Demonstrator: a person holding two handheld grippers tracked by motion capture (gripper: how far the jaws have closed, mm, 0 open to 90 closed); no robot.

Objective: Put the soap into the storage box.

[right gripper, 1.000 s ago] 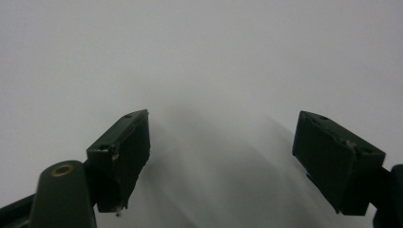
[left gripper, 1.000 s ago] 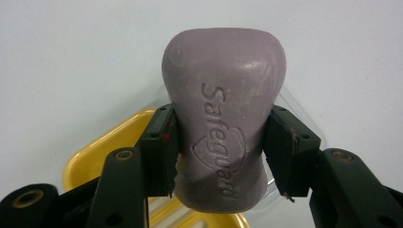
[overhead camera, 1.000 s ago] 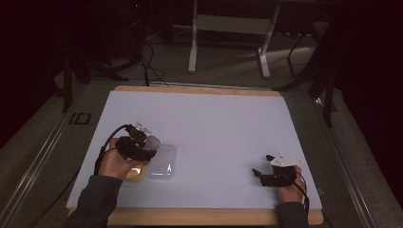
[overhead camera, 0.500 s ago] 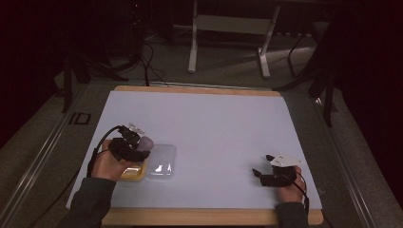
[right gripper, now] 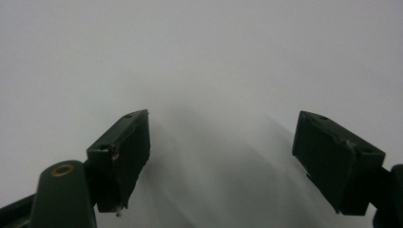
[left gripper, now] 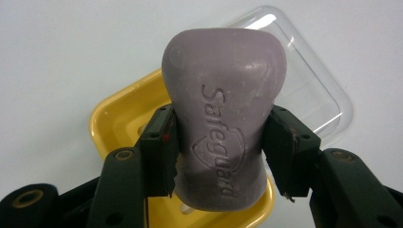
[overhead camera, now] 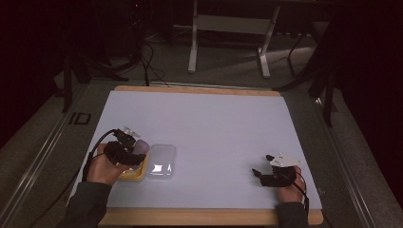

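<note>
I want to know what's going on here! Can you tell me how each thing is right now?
Purple soap bar: clamped at its middle, held above the dish.
Yellow soap dish: open, nothing in it.
Clear lid: off, lying on the table beside the dish.
Left tongs: shut on the soap.
Right tongs: open, holding nothing.
</note>
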